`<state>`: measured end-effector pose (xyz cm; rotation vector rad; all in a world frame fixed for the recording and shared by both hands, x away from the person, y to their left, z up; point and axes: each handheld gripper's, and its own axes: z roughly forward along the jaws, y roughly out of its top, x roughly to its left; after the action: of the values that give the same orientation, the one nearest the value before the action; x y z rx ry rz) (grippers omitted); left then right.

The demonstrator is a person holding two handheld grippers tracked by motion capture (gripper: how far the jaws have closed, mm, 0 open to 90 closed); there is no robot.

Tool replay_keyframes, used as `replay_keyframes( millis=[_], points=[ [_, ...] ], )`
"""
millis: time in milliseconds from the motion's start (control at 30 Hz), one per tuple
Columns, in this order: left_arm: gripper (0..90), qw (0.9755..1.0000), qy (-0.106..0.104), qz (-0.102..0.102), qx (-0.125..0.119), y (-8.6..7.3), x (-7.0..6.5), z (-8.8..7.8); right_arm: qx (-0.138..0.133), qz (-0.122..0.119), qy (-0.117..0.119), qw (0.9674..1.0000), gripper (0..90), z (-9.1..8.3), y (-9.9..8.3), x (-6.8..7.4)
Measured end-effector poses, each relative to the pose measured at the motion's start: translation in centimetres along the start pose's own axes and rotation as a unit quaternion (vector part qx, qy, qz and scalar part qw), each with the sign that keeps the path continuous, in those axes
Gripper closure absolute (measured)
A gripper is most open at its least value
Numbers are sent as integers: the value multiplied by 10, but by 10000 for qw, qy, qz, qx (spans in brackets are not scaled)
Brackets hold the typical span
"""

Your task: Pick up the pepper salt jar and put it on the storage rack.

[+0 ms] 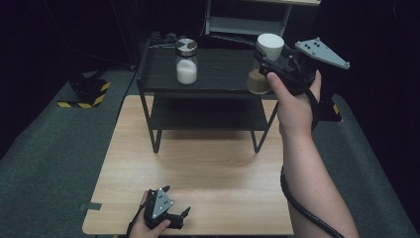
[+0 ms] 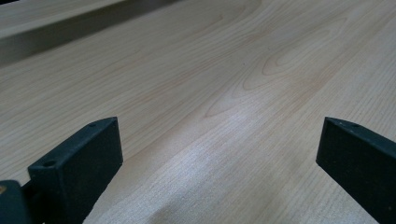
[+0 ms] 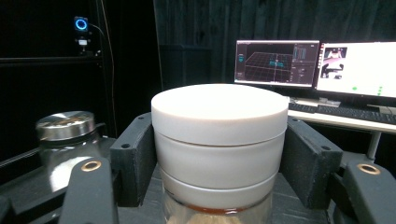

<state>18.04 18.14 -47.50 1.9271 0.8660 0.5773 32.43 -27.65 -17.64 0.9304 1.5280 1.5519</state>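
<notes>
Matt white plastic lid (image 3: 219, 116) on a clear glass jar (image 1: 258, 81); pale, smooth wood-grain table (image 2: 233, 93); matt black jaws.

The right tongs (image 1: 266, 55) clamp the lidded jar (image 1: 265, 64) over the shelf's (image 1: 218, 74) right end; a second jar (image 1: 186, 62) stands on the shelf to their left. The left tongs (image 1: 174, 202) rest on the counter (image 1: 218, 168), well in front of the shelf.

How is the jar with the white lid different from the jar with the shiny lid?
The white-lidded glass jar holds brown powder; the silver-lidded glass jar holds white powder. The white-lidded jar is gripped at its lid by the right tongs; the silver-lidded jar stands free. Both are clear glass, upright, at the black metal shelf.
</notes>
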Motion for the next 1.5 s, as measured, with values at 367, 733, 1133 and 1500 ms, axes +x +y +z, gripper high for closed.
replay_keyframes(
  millis=[367, 733, 1133, 1500],
  points=[
    [9, 9999, -34, -84, -45, -2, 3, -1, 75, -6, 24, 10000, 342, 27, -6, -13],
    [9, 9999, -82, -99, -93, -3, 5, -2, 108, 52, 115, 9999, 342, 42, -5, -9],
    [9, 9998, -107, -160, -101, -4, 7, -2, 177, 146, 51, 9997, 342, 58, -9, -2],
    [8, 9998, -104, -125, -87, -3, 6, -2, 77, 112, 134, 9998, 341, 56, -16, -8]
  ],
)
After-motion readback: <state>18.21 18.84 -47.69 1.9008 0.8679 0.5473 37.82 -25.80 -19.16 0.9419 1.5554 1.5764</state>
